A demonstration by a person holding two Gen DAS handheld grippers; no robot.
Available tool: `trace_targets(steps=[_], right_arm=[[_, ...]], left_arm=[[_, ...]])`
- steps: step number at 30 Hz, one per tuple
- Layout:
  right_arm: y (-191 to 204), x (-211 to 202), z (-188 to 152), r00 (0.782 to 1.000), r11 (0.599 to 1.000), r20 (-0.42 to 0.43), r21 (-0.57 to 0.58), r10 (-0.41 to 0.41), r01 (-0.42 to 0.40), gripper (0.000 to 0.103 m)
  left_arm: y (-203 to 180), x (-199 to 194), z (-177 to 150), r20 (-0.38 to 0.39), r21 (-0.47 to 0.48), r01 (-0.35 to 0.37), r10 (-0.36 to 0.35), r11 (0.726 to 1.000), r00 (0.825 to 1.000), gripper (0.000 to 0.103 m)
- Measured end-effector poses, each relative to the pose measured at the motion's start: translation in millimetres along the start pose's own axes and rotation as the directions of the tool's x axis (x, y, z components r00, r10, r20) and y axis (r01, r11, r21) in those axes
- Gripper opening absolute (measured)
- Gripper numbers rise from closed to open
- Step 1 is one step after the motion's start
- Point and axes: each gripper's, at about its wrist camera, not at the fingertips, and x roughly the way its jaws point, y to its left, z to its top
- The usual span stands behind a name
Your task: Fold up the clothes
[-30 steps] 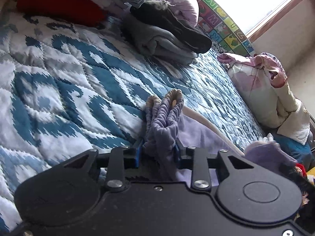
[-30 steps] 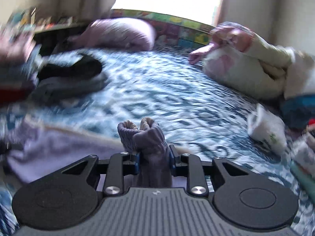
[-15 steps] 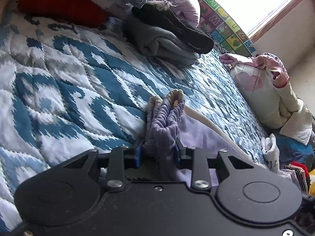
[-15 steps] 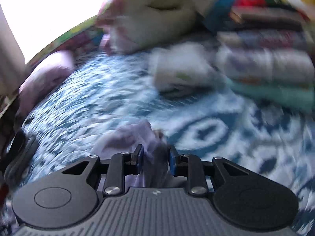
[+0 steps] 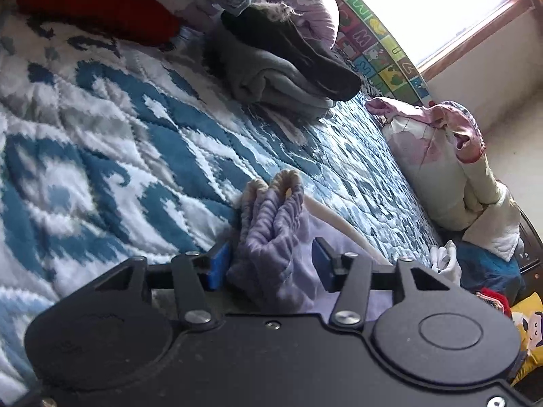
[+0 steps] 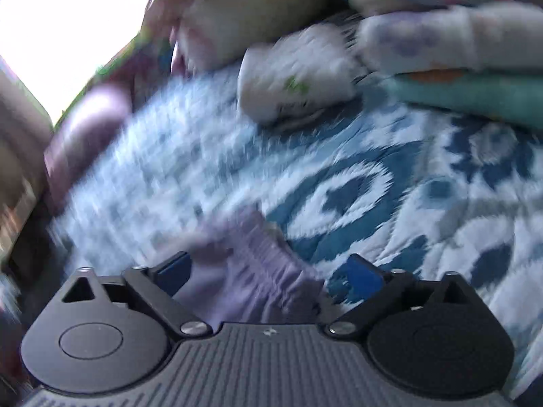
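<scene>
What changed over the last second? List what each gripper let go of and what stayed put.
Both grippers opened: the left gripper and the right gripper each released the bunched waistband of the lavender pants, which now lies between the spread jaws. The right one had swung toward the folded stack. The quilt and grey pile stayed put.

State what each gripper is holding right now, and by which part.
Nothing is held. The left gripper and right gripper both stand open around the gathered elastic waistband of the lavender garment, which lies on the quilt.
</scene>
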Motion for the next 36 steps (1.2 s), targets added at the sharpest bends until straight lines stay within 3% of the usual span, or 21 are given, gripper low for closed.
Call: trace_targets(steps=[2, 3, 5, 7, 13, 20, 23, 24, 25, 26, 27, 28, 29, 31, 36], right_arm=[[13, 6, -7, 1.0, 0.995, -0.004, -0.097, -0.024, 0.023, 0.073], [17, 6, -8, 1.0, 0.993, 0.002, -0.119, -0.028, 0.028, 0.063], [22, 6, -9, 0.999, 0.989, 0.019, -0.145, -0.03, 0.033, 0.05], [24, 3, -7, 0.999, 0.988, 0.036, -0.152, -0.026, 0.031, 0.03], [18, -23, 8, 0.994, 0.995, 0.112, -0.1, 0.017, -0.006, 0.022], [29, -59, 35, 0.966, 0.994, 0.24, -0.082, 0.094, -0.076, 0.021], [27, -60, 47, 0.958, 0.992, 0.257, -0.042, 0.124, -0.117, 0.022], [27, -54, 50, 0.964, 0.993, 0.24, -0.032, 0.114, -0.11, 0.027], [28, -43, 51, 0.975, 0.997, 0.209, -0.037, 0.072, -0.065, 0.052], [29, -29, 50, 0.985, 0.998, 0.173, -0.055, 0.001, 0.009, 0.067], [28, -16, 47, 0.987, 0.992, 0.141, -0.081, -0.081, 0.093, 0.076], [25, -7, 44, 0.984, 0.983, 0.123, -0.108, -0.133, 0.146, 0.069], [22, -5, 42, 0.984, 0.982, 0.115, -0.119, -0.135, 0.148, 0.068], [16, -10, 40, 0.988, 0.986, 0.125, -0.133, -0.086, 0.103, 0.068], [28, -7, 50, 0.993, 0.941, 0.102, -0.324, -0.065, 0.095, 0.067]], left_arm=[[0, 2, 0, 0.0, 0.007, 0.006, -0.006, 1.0, 1.0, 0.049], [0, 3, 0, 0.001, 0.012, 0.008, -0.008, 1.0, 1.0, 0.048], [-5, 7, 0, -0.008, 0.04, -0.012, 0.012, 0.999, 1.0, 0.024], [-9, 10, -1, -0.017, 0.064, -0.025, 0.026, 0.998, 1.0, 0.022], [-31, -6, 20, 0.03, 0.125, -0.003, -0.001, 0.992, 1.0, 0.02], [-70, -31, 59, 0.122, 0.199, 0.03, -0.055, 0.98, 0.991, 0.016], [-66, -21, 66, 0.127, 0.173, -0.013, -0.009, 0.985, 0.992, 0.022], [-61, -11, 64, 0.116, 0.181, -0.053, 0.032, 0.982, 0.993, 0.032], [-52, 4, 61, 0.076, 0.193, -0.116, 0.103, 0.974, 0.992, 0.059], [-41, 17, 56, 0.046, 0.195, -0.194, 0.189, 0.961, 0.981, 0.058], [-32, 21, 49, 0.039, 0.204, -0.245, 0.242, 0.948, 0.969, 0.057], [-24, 17, 43, 0.046, 0.208, -0.24, 0.236, 0.948, 0.971, 0.057], [-17, 12, 38, 0.054, 0.211, -0.229, 0.223, 0.95, 0.973, 0.057], [-11, 5, 36, 0.054, 0.215, -0.216, 0.209, 0.953, 0.976, 0.057], [-34, 5, 51, 0.053, 0.375, -0.205, 0.2, 0.904, 0.978, 0.057]])
